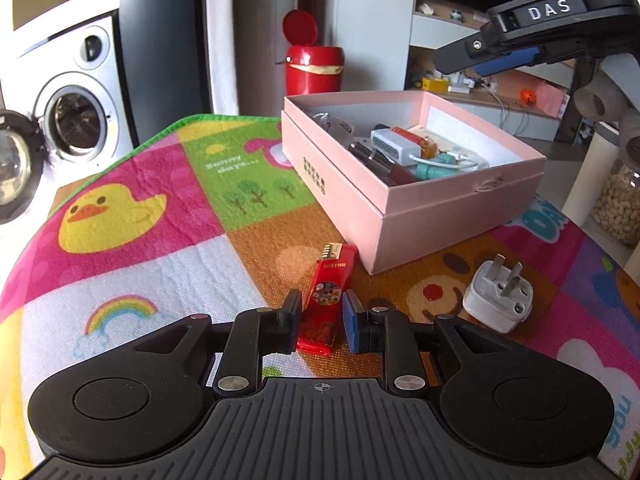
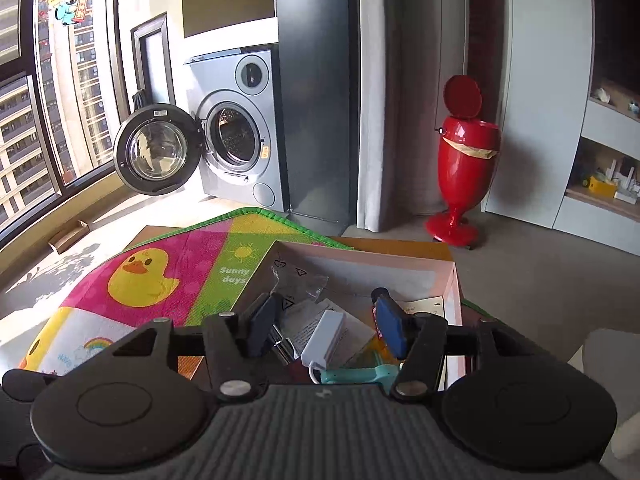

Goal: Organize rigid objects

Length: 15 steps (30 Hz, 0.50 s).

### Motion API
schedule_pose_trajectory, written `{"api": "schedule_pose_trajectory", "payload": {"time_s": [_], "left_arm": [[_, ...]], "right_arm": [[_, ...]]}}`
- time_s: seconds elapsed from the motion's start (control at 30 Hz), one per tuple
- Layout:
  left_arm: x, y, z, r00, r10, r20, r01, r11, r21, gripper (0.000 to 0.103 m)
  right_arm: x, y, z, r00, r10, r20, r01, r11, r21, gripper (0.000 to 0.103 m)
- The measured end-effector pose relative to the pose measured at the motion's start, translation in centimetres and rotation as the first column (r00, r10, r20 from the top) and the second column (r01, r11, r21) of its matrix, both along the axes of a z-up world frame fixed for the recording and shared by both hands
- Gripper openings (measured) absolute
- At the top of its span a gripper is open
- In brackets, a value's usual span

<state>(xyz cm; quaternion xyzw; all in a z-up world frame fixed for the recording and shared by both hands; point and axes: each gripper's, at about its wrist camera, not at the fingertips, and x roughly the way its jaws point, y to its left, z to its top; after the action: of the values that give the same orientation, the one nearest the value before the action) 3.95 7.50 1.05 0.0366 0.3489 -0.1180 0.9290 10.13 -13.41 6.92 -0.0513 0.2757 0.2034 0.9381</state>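
Left gripper [image 1: 320,312], jaws narrowed astride the red lighter [image 1: 326,300], which lies flat on the play mat [image 1: 160,200]; whether the pads touch it cannot be told. White plug adapter [image 1: 498,298] rests on the mat to this gripper's right; pink box [image 1: 400,216] stands just ahead. Right gripper [image 2: 326,322] hovers over the box's interior, jaws wide and empty, a white charger [image 2: 324,338] and teal item [image 2: 356,374] lying between and beneath its fingers.
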Motion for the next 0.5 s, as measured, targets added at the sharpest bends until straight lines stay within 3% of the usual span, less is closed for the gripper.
{"api": "schedule_pose_trajectory", "payload": {"time_s": [0.23,0.5], "left_arm": [[1.2,-0.7,-0.5,1.000,0.016,-0.023,-0.016,1.000,0.007,0.027],[0.8,-0.6,-0.5,1.000,0.014,-0.023,-0.014,1.000,-0.018,0.027]], "right_arm": [[-7.1,-0.6,-1.1,0.987,0.151,0.048,-0.146,0.984,-0.106,0.075],[-10.3,-1.1,-3.9,0.978,0.211,0.000,-0.209,0.969,-0.131,0.077]]}}
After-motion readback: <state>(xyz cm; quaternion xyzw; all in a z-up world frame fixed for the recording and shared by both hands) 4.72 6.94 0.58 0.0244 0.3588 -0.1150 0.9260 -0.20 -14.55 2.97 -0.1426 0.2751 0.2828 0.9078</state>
